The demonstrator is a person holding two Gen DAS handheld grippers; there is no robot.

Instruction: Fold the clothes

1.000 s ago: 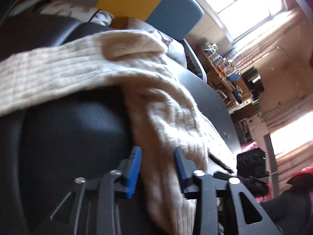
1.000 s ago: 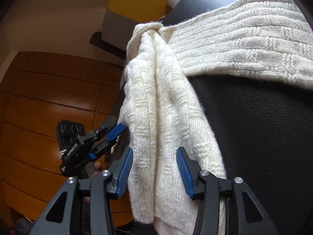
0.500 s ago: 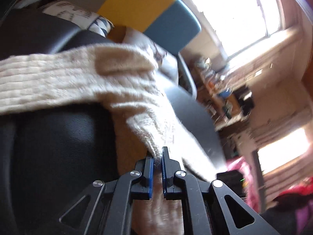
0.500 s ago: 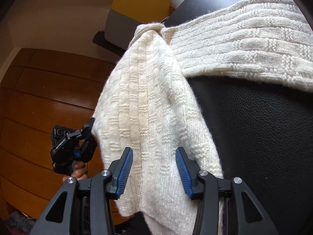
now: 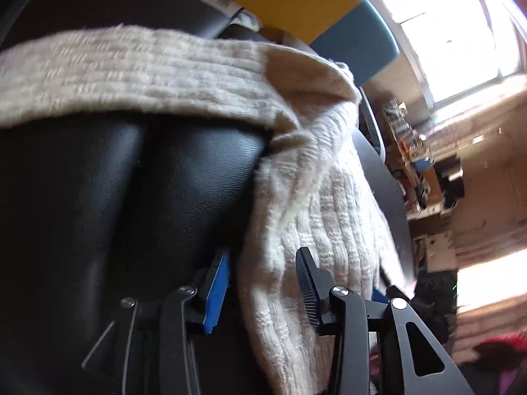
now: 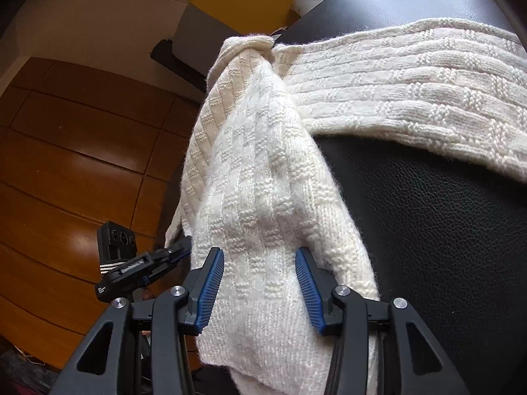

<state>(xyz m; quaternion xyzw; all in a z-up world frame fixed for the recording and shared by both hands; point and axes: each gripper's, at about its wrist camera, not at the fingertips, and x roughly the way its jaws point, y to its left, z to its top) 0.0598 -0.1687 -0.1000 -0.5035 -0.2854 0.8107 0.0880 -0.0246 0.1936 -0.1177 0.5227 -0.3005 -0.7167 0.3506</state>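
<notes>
A cream knit sweater [image 6: 263, 171] is draped over a black leather seat [image 6: 444, 230], one part hanging down. Both the left tool [image 5: 262, 291] and right tool [image 6: 260, 288] are spread wide around the hanging knit; if closed, a full thickness should be caught.

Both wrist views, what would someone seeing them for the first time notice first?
A cream knitted sweater draped over a black leather seat, one part hanging down its edge. Both the left gripper and the right gripper have their blue-padded jaws open around hanging knit. Behind, a yellow and blue cushion sits beside a bright window.
</notes>
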